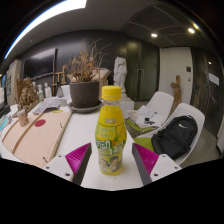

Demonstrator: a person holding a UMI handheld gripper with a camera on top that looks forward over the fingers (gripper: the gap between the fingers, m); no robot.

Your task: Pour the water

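Observation:
A yellow drink bottle (110, 130) with an orange cap and a green-yellow label stands upright on the white table (75, 130). It stands between my fingers, with a small gap at each side. My gripper (111, 166) is open; the magenta pad of the left finger (77, 156) and that of the right finger (146, 158) flank the bottle's lower part. I see no cup or other vessel for water.
A dark pot with a dry branching plant (85, 88) stands just behind the bottle. Wooden boards (38, 136) lie at the left, with a small plant (25, 98) beyond them. At the right, a black backpack (175, 136) sits on a white chair (192, 114).

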